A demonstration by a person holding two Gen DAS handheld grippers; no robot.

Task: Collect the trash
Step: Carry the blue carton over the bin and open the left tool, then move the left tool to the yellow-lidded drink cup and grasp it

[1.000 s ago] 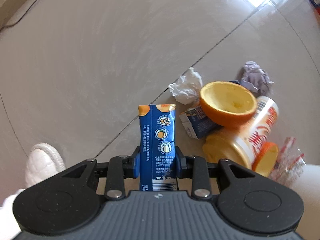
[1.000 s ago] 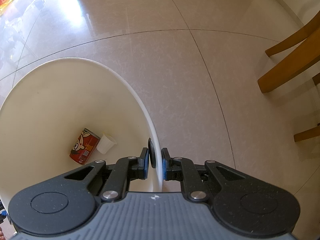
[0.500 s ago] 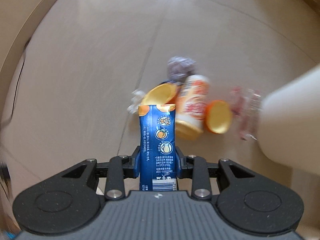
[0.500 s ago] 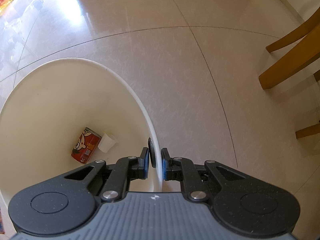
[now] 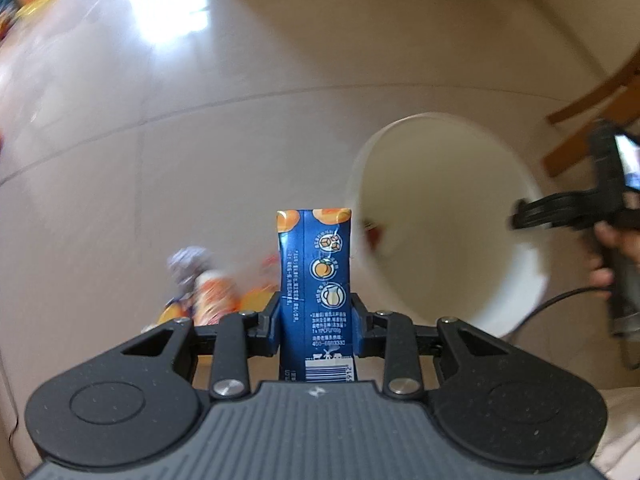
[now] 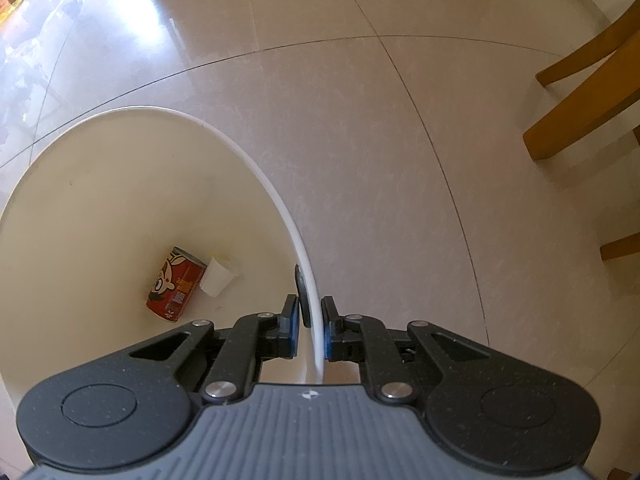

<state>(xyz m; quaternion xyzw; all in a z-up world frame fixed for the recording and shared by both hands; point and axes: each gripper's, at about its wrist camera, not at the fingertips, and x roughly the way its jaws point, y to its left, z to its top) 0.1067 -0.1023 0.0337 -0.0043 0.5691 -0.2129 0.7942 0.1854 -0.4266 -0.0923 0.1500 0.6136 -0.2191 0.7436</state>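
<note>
1. Jaws first: the left gripper is clamped on a blue juice carton, pads pressing its two narrow sides low down, near the barcode end. The right gripper is pinched shut on the rim of the white bin — one pad inside the wall, one outside.

2. The relation that matters: from the left jaws, the bin's mouth lies ahead and off to the right, and the carton isn't over it yet. Its top edge sits just beside the near rim in the left view.

3. The carton's long axis runs straight out along the fingers, so it would go in end first if it's released above the opening.

4. Left is obviously the nearer hand for the drop — right is busy holding the bin, and it shows at the far right edge with a hand behind it.

5. Pose: the left gripper points steeply down at the floor, view blurred. The right points almost straight down along the bin wall.

6. Already in the bin: a red can and a small white cup. More trash is blurred on the floor behind the carton.
</note>
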